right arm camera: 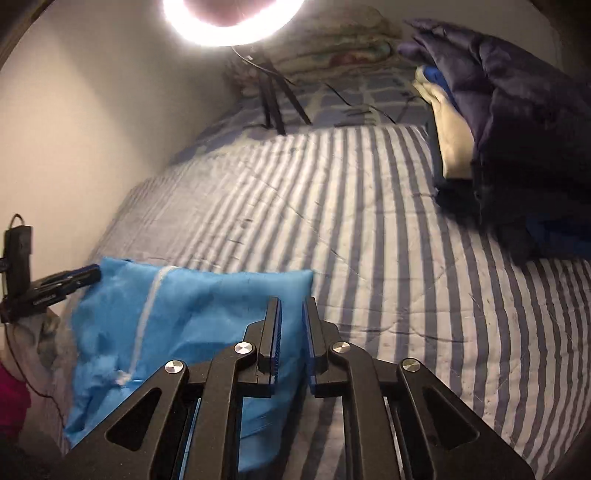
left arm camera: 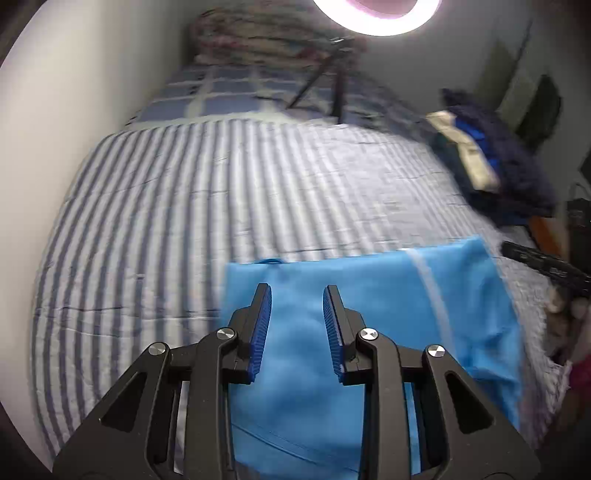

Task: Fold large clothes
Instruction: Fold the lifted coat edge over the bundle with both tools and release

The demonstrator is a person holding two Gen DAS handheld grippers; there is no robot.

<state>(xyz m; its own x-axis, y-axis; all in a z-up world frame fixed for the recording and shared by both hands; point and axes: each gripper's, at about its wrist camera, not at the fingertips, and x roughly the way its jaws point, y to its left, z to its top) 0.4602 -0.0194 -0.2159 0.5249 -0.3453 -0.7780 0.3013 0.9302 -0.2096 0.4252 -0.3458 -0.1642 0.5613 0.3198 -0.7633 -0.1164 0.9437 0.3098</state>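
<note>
A bright blue garment (left arm camera: pixel 388 295) with a white stripe (left arm camera: pixel 432 288) lies folded and flat on the striped bed. My left gripper (left arm camera: pixel 297 291) hovers over its left part, jaws apart, with only cloth lying below the gap. In the right wrist view the same garment (right arm camera: pixel 203 302) lies at lower left. My right gripper (right arm camera: pixel 291 302) sits above its right edge, the pads a narrow slit apart, and the blue cloth seen through the slit is not pinched. Each view shows the other gripper: the right one (left arm camera: pixel 543 266) and the left one (right arm camera: pixel 55 284).
The blue-and-white striped bedspread (right arm camera: pixel 369 221) stretches away from me. A pile of dark navy and cream clothes (right arm camera: pixel 517 129) lies at the right. A ring light (right arm camera: pixel 229 22) on tripod legs (right arm camera: pixel 273 110) stands at the bed's head before folded blankets. A wall runs along the left.
</note>
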